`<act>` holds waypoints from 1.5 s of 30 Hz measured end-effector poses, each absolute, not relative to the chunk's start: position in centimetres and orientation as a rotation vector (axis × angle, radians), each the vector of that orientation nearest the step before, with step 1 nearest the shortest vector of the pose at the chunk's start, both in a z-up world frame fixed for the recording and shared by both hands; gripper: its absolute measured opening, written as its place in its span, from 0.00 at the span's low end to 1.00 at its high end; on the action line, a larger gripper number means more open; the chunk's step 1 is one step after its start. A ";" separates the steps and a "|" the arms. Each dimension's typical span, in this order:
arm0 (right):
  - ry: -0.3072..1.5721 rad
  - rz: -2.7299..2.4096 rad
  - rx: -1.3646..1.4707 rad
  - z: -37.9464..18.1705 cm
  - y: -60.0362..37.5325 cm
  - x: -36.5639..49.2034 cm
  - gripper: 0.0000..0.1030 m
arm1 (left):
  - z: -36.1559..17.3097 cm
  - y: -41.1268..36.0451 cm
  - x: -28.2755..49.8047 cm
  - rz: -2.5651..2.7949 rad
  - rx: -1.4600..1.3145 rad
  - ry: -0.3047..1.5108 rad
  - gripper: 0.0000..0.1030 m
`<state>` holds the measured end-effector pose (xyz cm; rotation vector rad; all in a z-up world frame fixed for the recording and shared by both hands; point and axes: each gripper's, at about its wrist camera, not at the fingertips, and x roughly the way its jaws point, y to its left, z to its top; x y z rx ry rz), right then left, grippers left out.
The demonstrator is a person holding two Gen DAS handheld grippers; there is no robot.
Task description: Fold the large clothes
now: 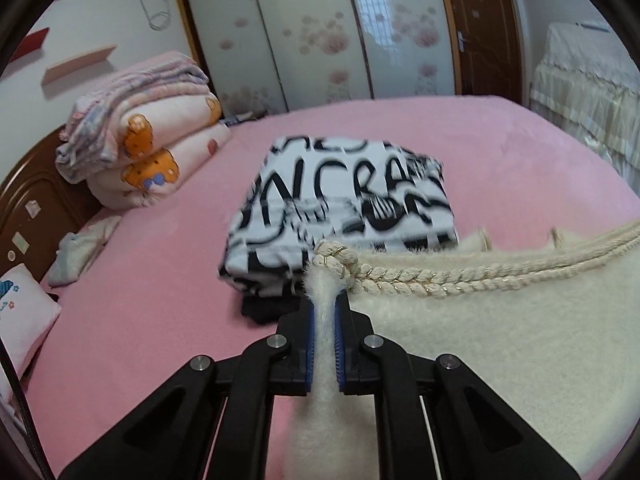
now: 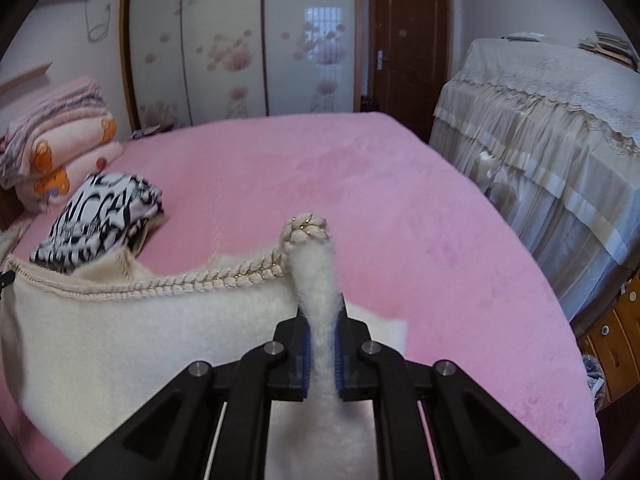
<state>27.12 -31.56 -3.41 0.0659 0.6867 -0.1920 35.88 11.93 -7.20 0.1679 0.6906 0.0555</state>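
The left gripper is clamped on the cream garment: its two blue-padded fingers press a pinched fold of the fuzzy fabric between them, at one end of the braided cord trim. The right gripper is clamped on the same cream garment in the same manner, its fingers closed on a fold at the other end of the braided cord trim. The knotted end of the trim projects just past the fingertips in each wrist view.

The cream garment hangs between the two grippers, raised above the bed. The trimmed edge runs slack from one gripper to the other, and the fabric drapes below it toward the pink bed cover.

Beyond the cream garment, on the bed, lies a folded black-and-white shirt with large lettering. It rests on top of a dark folded item; only an edge of that item is visible. In the right wrist view the folded black-and-white shirt sits just behind the trimmed edge of the garment.

Farther from the garment, toward the headboard, is a stack of rolled quilts. Behind the bed stand a sliding-door wardrobe and a brown door. A covered piece of furniture stands beside the bed.
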 end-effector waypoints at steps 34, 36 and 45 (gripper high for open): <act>0.875 -0.126 0.104 -10.5 -26.1 30.2 0.34 | -13.7 8.7 33.7 0.044 0.014 0.846 0.52; 0.886 -0.046 0.093 -11.1 -22.9 28.8 0.34 | -15.1 7.3 31.6 0.021 0.017 0.867 0.52; 0.923 -0.109 -0.077 -15.8 -21.4 25.4 0.35 | -20.9 9.7 28.7 0.137 0.092 0.886 0.71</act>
